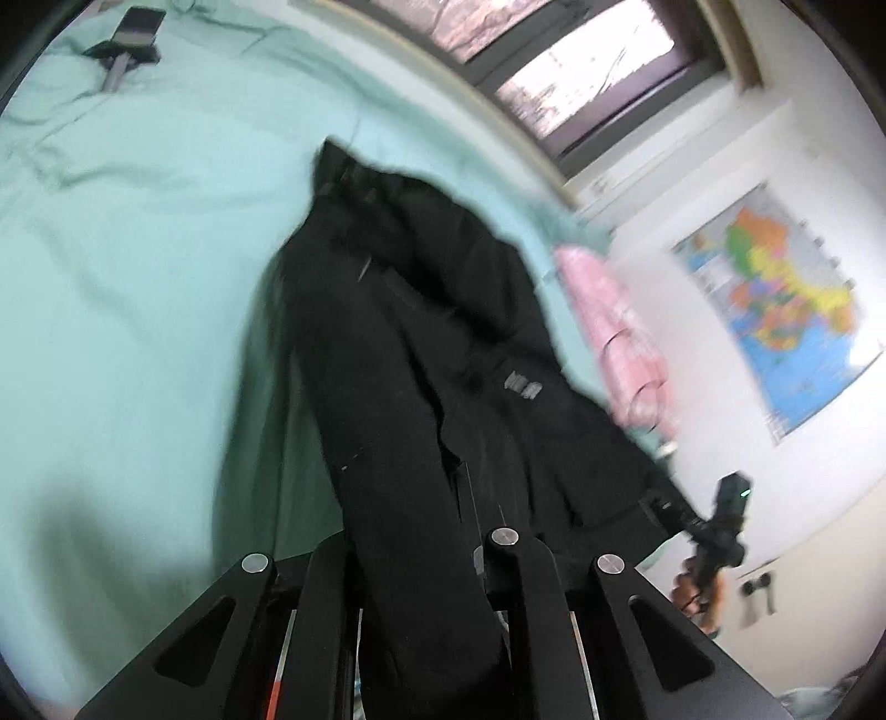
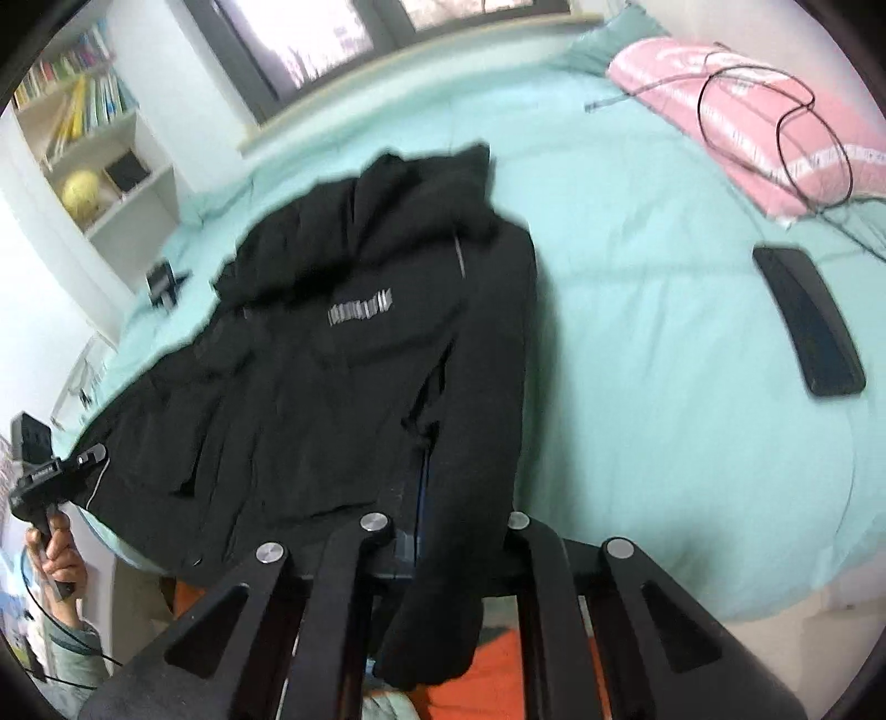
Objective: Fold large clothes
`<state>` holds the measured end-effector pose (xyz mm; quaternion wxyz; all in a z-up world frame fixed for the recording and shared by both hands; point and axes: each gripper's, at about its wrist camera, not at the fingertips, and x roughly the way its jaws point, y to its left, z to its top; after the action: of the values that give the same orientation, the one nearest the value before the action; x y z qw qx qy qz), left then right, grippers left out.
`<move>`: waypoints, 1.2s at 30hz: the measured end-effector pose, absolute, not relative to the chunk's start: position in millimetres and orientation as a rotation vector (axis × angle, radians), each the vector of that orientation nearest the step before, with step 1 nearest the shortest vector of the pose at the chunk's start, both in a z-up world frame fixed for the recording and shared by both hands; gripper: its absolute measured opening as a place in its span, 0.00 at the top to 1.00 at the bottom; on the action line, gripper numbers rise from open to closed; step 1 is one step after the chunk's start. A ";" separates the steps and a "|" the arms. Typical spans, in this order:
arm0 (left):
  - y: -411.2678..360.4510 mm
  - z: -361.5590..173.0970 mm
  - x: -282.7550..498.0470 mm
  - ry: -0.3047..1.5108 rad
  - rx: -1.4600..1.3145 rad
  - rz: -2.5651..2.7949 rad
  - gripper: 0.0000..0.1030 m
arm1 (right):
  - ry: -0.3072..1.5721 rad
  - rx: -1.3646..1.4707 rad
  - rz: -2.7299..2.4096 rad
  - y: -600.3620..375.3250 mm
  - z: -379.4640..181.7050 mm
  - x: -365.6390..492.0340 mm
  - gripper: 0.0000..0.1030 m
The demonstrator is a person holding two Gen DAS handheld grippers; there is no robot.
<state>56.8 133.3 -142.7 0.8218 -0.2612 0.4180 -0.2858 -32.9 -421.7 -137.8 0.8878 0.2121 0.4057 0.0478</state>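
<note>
A black hooded jacket (image 1: 421,343) lies stretched over the mint-green bed (image 1: 127,288), hood toward the window. My left gripper (image 1: 410,559) is shut on one lower corner of the jacket, cloth draped between its fingers. My right gripper (image 2: 443,554) is shut on the other lower corner of the jacket (image 2: 354,360), with a sleeve hanging between its fingers. Each gripper shows in the other's view: the right one in the left wrist view (image 1: 670,507), the left one in the right wrist view (image 2: 91,457). The jacket's hem hangs lifted at the bed's near edge (image 2: 664,554).
A pink pillow (image 2: 764,138) with a black cable (image 2: 775,111) lies at the head of the bed. A black phone (image 2: 808,321) lies on the sheet right of the jacket. A small phone stand (image 1: 127,44) sits on the far side. A bookshelf (image 2: 99,138) and a wall map (image 1: 775,310) border the bed.
</note>
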 end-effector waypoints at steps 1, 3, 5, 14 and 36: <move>134.5 -134.2 64.1 0.869 -0.566 -0.618 0.89 | 0.826 0.457 0.109 -426.4 -129.6 -28.0 0.87; 132.5 -117.6 80.4 0.836 -0.588 -0.640 0.89 | 0.797 0.481 0.128 -429.5 -114.3 -11.7 0.87; 127.3 -101.8 101.4 0.805 -0.599 -0.654 0.89 | 0.762 0.508 0.152 -438.5 -95.9 4.2 0.87; 105.6 -38.8 224.5 0.711 -0.546 -0.545 0.88 | 0.635 0.561 0.142 -462.4 -18.8 124.2 0.86; 35.3 -203.1 445.1 0.861 -0.334 -0.183 0.84 | 0.905 0.221 -0.225 -413.9 -184.5 420.4 0.86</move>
<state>445.1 35.3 -203.1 0.8913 -0.1610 0.4146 -0.0883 420.4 -413.9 -184.5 0.8874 0.1064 0.4353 -0.1084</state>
